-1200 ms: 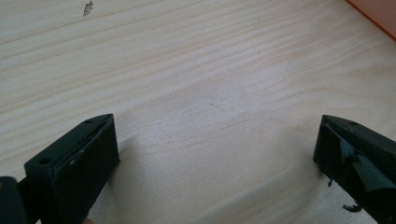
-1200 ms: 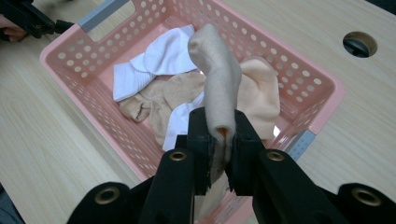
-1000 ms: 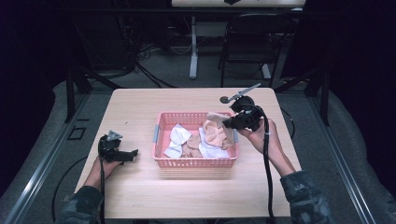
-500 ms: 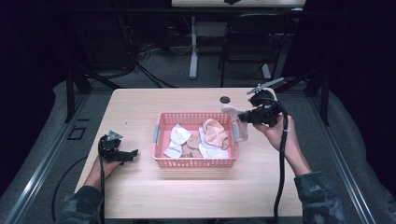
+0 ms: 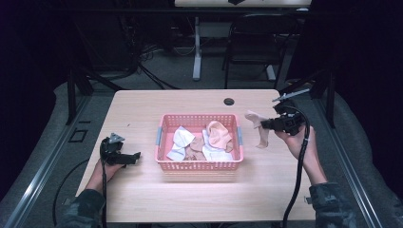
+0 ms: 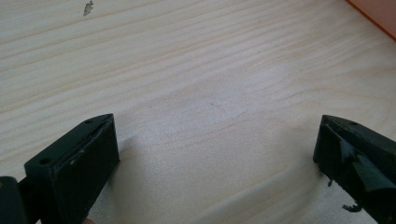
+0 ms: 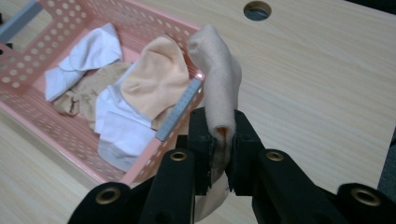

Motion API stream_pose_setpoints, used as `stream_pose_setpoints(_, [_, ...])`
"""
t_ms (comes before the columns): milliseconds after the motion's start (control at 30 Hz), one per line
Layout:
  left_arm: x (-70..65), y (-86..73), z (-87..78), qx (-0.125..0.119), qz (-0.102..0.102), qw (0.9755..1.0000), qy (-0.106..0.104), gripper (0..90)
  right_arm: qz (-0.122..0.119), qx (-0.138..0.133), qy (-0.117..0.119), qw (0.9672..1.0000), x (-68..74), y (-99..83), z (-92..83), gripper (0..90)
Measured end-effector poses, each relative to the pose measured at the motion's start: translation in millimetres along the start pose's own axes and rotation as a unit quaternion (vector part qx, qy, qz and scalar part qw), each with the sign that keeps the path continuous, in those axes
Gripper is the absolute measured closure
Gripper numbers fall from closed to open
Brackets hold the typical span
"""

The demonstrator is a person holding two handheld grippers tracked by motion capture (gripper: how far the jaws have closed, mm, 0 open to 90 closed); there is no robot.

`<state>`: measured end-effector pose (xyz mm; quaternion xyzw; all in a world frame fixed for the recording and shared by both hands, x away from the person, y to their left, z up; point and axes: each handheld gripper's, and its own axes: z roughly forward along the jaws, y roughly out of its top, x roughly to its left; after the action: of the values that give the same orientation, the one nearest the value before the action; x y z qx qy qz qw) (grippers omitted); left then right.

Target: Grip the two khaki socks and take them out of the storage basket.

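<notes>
Two grippers work a wooden table (image 5: 142, 199): the right gripper (image 5: 268, 124) is clamped on a beige sock (image 5: 259, 128), held in the air just past the right rim of the pink basket (image 5: 197, 165), over bare wood between that rim and the table's right edge; the sock droops from the jaws, clear of the basket. The left gripper (image 5: 135, 156), jaws wide apart on nothing, rests on the table left of the basket, with open wood all round; more socks (image 5: 216, 137) lie in the basket.
</notes>
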<state>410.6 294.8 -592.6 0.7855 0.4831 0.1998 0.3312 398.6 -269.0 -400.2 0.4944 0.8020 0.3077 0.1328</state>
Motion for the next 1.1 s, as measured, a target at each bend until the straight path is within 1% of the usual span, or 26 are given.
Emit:
stream_pose_setpoints(133, [-0.1,0.0,0.0,0.0,0.0,1.0,0.0,0.0,0.014,0.011,0.0,0.9999,-10.6,-8.8,10.7,81.7])
stream_pose_setpoints(233, [-0.1,0.0,0.0,0.0,0.0,1.0,0.0,0.0,0.023,0.024,0.001,0.9994,-16.7,-13.9,20.4,81.9])
stream_pose_setpoints(300, [-0.1,0.0,0.0,0.0,0.0,1.0,0.0,0.0,0.029,0.038,0.004,0.9989,-20.6,-17.4,27.5,82.0])
stream_pose_setpoints(333, [-0.1,0.0,0.0,0.0,0.0,1.0,0.0,0.0,0.036,0.039,0.008,0.9986,-22.0,-19.0,31.0,82.0])
stream_pose_setpoints(367, [-0.1,0.0,0.0,0.0,0.0,1.0,0.0,0.0,0.032,0.05,0.006,0.9982,-24.5,-20.4,33.7,82.0])
stream_pose_setpoints(433, [0.0,0.0,0.0,0.0,0.0,1.0,0.0,0.0,0.043,0.055,0.008,0.9975,-26.8,-23.3,40.0,82.0])
stream_pose_setpoints(533, [-0.1,0.0,0.0,0.0,0.0,1.0,0.0,0.0,0.049,0.067,0.006,0.9966,-30.9,-27.5,48.3,81.9])
stream_pose_setpoints(633, [-0.1,0.0,0.0,0.0,0.0,1.0,0.0,0.0,0.056,0.085,0.015,0.9947,-34.7,-31.9,56.6,81.8])
stream_pose_setpoints(700, [-0.1,0.0,0.0,0.0,0.0,1.0,0.0,0.0,0.06,0.089,0.012,0.9941,-36.9,-34.3,61.5,81.8])
stream_pose_setpoints(767, [-0.1,0.0,0.0,0.0,0.0,1.0,0.0,0.0,0.065,0.099,0.009,0.9929,-38.4,-37.0,66.2,81.7])
stream_pose_setpoints(833, [-0.1,0.0,0.0,0.0,0.0,1.0,0.0,0.0,0.062,0.112,0.008,0.9918,-40.8,-39.6,70.6,81.5])
stream_pose_setpoints(867, [-0.1,0.0,0.0,0.0,0.0,1.0,0.0,0.0,0.064,0.118,0.008,0.991,-41.8,-40.9,72.7,81.3])
stream_pose_setpoints(900, [-0.1,0.0,0.0,0.0,0.0,1.0,0.0,0.0,0.071,0.117,0.005,0.9906,-42.1,-42.7,75.2,81.0])
stream_pose_setpoints(933, [-0.1,0.0,0.0,0.0,0.0,1.0,0.0,0.0,0.069,0.129,0.008,0.9892,-44.5,-43.4,76.6,80.5])
stream_pose_setpoints(1033, [-0.1,0.0,-0.1,0.0,0.0,1.0,0.0,0.0,0.078,0.142,0.014,0.9868,-48.9,-46.1,80.6,77.7])
stream_pose_setpoints(1100, [-0.1,0.0,-0.1,0.0,0.0,1.0,0.0,0.0,0.085,0.145,0.013,0.9857,-50.7,-47.7,82.8,75.3])
